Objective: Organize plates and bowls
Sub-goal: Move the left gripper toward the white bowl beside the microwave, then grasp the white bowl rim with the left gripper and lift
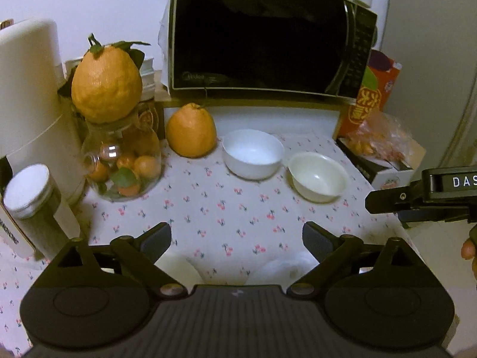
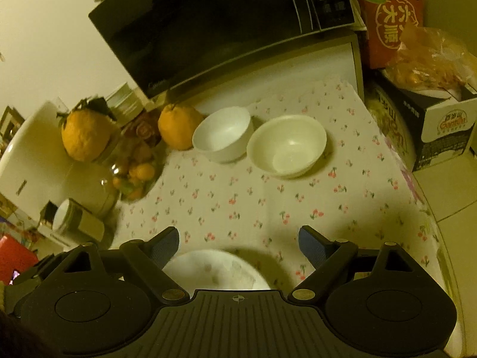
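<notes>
Two empty bowls stand side by side on the cherry-print tablecloth: a white bowl on the left and a cream bowl on the right. My left gripper is open with nothing between its fingers, well short of the bowls. My right gripper is open too, hovering over a white plate that lies on the cloth below its jaws, partly hidden by the gripper body. One of the right gripper's fingers juts in at the right edge of the left wrist view.
A black microwave stands behind the bowls. A large orange fruit sits left of the white bowl. Further left are a glass jar of small oranges, a white appliance and a lidded tin. Boxes and bagged oranges crowd the right.
</notes>
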### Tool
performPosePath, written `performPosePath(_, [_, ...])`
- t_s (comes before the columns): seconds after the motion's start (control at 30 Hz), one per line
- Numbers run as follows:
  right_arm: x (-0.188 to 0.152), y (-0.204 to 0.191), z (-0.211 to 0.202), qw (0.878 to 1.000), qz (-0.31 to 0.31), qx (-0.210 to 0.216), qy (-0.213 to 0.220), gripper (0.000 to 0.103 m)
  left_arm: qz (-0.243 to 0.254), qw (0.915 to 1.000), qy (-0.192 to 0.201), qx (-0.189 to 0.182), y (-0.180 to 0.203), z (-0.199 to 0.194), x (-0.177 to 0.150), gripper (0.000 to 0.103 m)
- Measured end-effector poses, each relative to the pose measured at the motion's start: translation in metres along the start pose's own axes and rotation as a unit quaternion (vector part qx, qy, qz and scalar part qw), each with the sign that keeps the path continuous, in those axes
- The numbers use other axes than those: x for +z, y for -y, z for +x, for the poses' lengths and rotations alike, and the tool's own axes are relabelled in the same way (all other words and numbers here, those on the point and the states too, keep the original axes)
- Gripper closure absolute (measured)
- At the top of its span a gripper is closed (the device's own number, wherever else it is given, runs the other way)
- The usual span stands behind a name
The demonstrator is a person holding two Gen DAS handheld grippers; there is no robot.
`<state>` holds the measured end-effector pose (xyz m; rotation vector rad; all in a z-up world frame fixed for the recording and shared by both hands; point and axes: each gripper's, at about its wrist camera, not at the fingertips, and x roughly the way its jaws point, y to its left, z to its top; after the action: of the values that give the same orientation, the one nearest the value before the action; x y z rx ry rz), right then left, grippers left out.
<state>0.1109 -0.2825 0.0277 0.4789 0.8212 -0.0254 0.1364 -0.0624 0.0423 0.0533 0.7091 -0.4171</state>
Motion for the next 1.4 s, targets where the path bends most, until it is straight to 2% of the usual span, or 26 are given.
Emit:
performPosePath(0.4, [0.060,-0.008,0.015,0.999,0.027,0.026,0.004,0.014,-0.041,0.9981,-0.028,0.038,-0.008,0.036,0.046,0.001])
performPosePath(0.63, [0.093,-0.003,0.049,0.997,0.063,0.047,0.001,0.013,-0.057,0.9964,-0.030,0.056,-0.013,0.065,0.067,0.001])
performPosePath(0.8, [0.102,0.008,0.082,0.997,0.061,0.038,0.001,0.013,-0.073,0.9951,-0.040,0.053,-0.018,0.090,0.070,0.001])
performPosePath(0.9, [0.107,0.015,0.100,0.998,0.054,0.028,0.007,0.013,-0.090,0.9945,-0.037,0.037,-0.022,0.106,0.067,0.001])
performPosePath(1.0, [0.112,0.024,0.118,0.998,0.054,0.031,0.009,0.013,-0.100,0.9933,-0.047,0.036,-0.025,0.124,0.072,0.002])
performPosePath(1.07, [0.116,0.030,0.127,0.998,0.056,0.036,0.018,0.013,-0.106,0.9934,-0.038,0.023,-0.027,0.131,0.075,0.002])
performPosePath(1.13, [0.118,0.036,0.136,0.997,0.062,0.042,0.028,0.013,-0.116,0.9925,-0.037,0.012,-0.030,0.139,0.076,0.006])
performPosePath(1.3, [0.118,0.044,0.158,0.995,0.079,0.055,0.039,0.014,-0.153,0.9870,-0.045,-0.016,-0.036,0.156,0.071,0.023])
performPosePath(1.4, [0.116,0.045,0.168,0.995,0.077,0.053,0.043,0.023,-0.154,0.9866,-0.046,-0.029,-0.036,0.162,0.065,0.033])
